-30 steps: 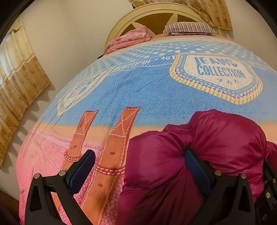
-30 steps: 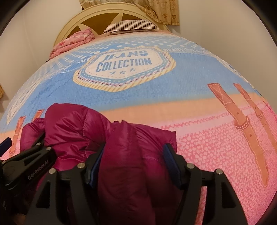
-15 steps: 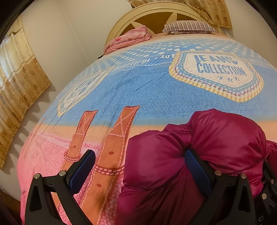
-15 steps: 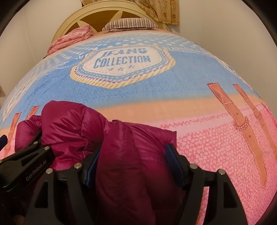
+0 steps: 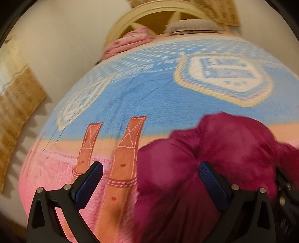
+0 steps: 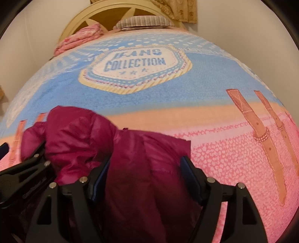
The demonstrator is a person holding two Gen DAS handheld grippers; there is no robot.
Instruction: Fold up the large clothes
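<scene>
A magenta puffer jacket (image 5: 220,149) lies bunched on the near end of the bed, also seen in the right wrist view (image 6: 78,134). My left gripper (image 5: 149,179) is open wide at the jacket's left edge, its right finger against the fabric and its left finger over the bedspread. My right gripper (image 6: 145,177) is open, with a thick fold of the jacket lying between its fingers. The left gripper's black body (image 6: 20,173) shows at the left of the right wrist view, close beside the jacket.
The bedspread (image 6: 186,97) is blue and pink with a "JEANS COLLECTION" badge. A striped pillow (image 6: 143,20) and a folded pink blanket (image 6: 78,39) lie by the cream headboard (image 6: 104,11). Walls flank the bed; a curtain (image 5: 16,104) hangs at left.
Both grippers have pulled back and up a little, so the bed looks farther. The left wrist view is blurred from motion. The jacket stays between the fingers.
</scene>
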